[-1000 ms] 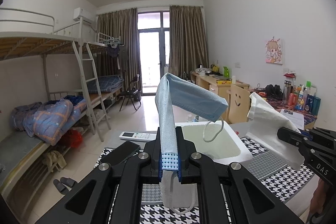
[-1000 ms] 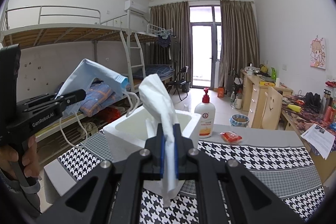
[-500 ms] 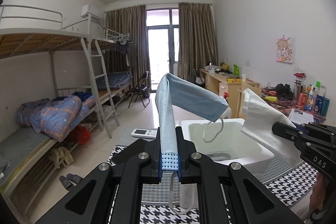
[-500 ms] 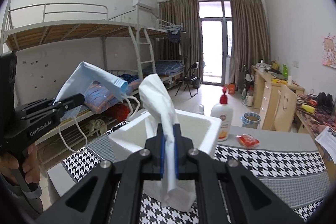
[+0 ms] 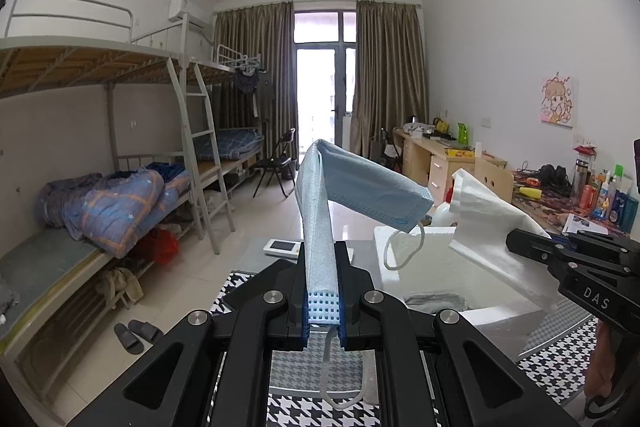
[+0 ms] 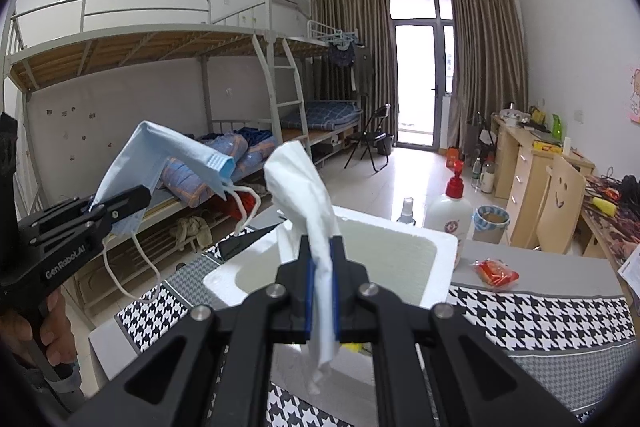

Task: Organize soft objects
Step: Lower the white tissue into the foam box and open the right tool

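My left gripper is shut on a blue face mask that folds over above the jaws, its ear loops dangling. It also shows in the right wrist view at the left, with the mask. My right gripper is shut on a white tissue, held above a white foam box. In the left wrist view the tissue and right gripper hang over the box, which holds something grey inside.
The box stands on a table with a houndstooth cloth. A red-pump lotion bottle, a small spray bottle and a red packet sit behind the box. A remote lies at the far table edge.
Both grippers have moved closer to and over the foam box, still holding the mask and tissue. The box now looks larger in both views.
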### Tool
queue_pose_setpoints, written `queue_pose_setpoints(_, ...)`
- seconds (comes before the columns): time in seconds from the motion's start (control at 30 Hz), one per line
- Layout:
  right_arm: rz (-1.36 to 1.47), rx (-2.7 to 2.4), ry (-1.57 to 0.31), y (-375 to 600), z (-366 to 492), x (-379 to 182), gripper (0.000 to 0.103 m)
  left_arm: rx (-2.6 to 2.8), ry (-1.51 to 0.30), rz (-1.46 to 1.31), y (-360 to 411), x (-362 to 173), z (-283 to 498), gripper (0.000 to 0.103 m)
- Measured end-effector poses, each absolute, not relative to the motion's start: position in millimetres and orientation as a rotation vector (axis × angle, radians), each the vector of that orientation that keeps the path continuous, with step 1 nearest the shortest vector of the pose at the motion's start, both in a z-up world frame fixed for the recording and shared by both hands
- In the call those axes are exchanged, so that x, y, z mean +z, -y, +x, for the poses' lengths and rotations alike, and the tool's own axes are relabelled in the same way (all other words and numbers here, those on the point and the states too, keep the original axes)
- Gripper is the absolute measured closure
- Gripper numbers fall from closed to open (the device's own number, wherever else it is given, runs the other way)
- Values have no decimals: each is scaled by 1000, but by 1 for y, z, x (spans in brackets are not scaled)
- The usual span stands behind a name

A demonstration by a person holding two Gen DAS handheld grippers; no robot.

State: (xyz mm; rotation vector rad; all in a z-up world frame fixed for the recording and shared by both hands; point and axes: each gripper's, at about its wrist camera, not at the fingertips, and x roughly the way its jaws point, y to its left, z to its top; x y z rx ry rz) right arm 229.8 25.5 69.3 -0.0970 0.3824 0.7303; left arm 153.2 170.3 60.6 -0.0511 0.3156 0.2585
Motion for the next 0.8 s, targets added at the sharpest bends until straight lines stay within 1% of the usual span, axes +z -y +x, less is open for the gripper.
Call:
queue_pose_setpoints(0.37, -97, 702, -415, -36, 247, 65, 93, 248, -334, -59, -177, 57, 163, 93)
queue_pose_setpoints(0.63, -97, 700, -476, -44, 263, 58, 93, 250, -336, -65, -182, 56, 164, 93)
queue_pose_setpoints(0.67, -97, 700, -485, -44, 265, 56, 91, 251, -337, -65, -182, 56, 164, 93)
queue_pose_setpoints(0.7, -97, 699, -495, -44, 267, 55, 88, 252, -336, -66, -183, 56, 164, 93)
queue_pose_setpoints(0.73, -91, 696, -500, -44, 268, 55, 74, 252, -337, -66, -183, 56, 165, 93)
queue_pose_setpoints(0.77, -85, 689, -501, -42, 270, 55, 51, 253, -337, -67, -184, 56, 165, 93)
queue_pose_setpoints(0.8, -80, 684, -499, -41, 270, 54, 38, 253, -337, -70, -184, 55, 165, 93)
